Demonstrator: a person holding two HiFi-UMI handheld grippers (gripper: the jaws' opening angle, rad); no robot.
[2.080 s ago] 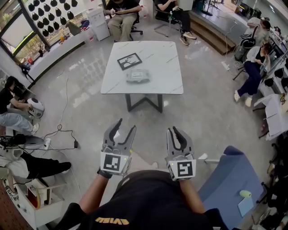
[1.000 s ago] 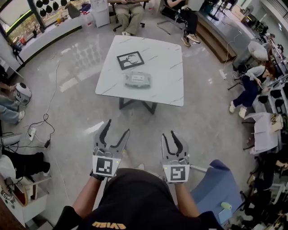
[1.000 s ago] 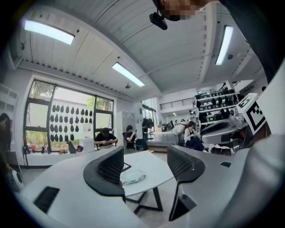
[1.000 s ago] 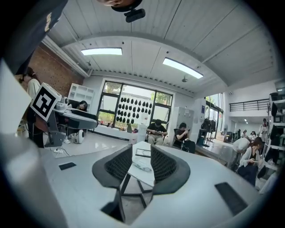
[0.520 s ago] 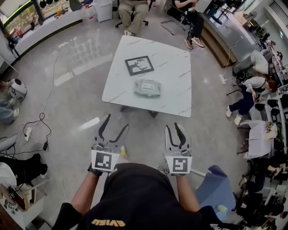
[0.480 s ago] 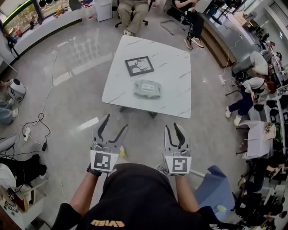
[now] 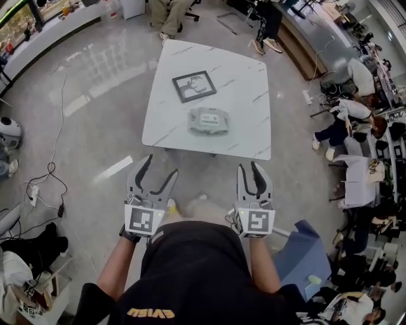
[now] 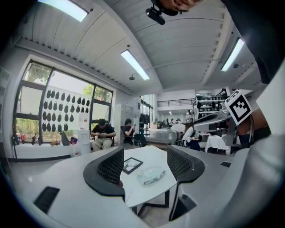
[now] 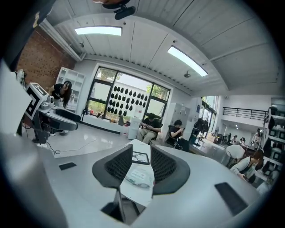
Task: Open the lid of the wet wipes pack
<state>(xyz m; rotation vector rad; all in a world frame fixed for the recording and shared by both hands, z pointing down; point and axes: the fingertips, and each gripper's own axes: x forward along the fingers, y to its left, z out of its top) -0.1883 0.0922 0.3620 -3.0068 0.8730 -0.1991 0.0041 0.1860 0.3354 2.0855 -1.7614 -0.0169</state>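
Observation:
The wet wipes pack [image 7: 209,120] lies flat on the white marble table [image 7: 241,89], a grey-green soft pack with a pale label on top. Its lid looks flat, though it is small and far off. Both grippers are held well short of the table, over the floor. My left gripper [image 7: 152,176] is open with nothing between its jaws. My right gripper [image 7: 254,178] is also open and empty. The pack [image 8: 152,174] shows far ahead between the left jaws, and the same pack [image 9: 137,177] between the right jaws.
A black-framed picture [image 7: 194,86] lies on the table beyond the pack. A blue chair [image 7: 311,247] stands at my right. Cables [image 7: 44,184] trail on the floor at left. Seated people ring the room, some past the table's far edge [image 7: 171,13].
The table and pack have come nearer and lower in the head view as I walked toward them. Both grippers stay open and keep their pose in front of me.

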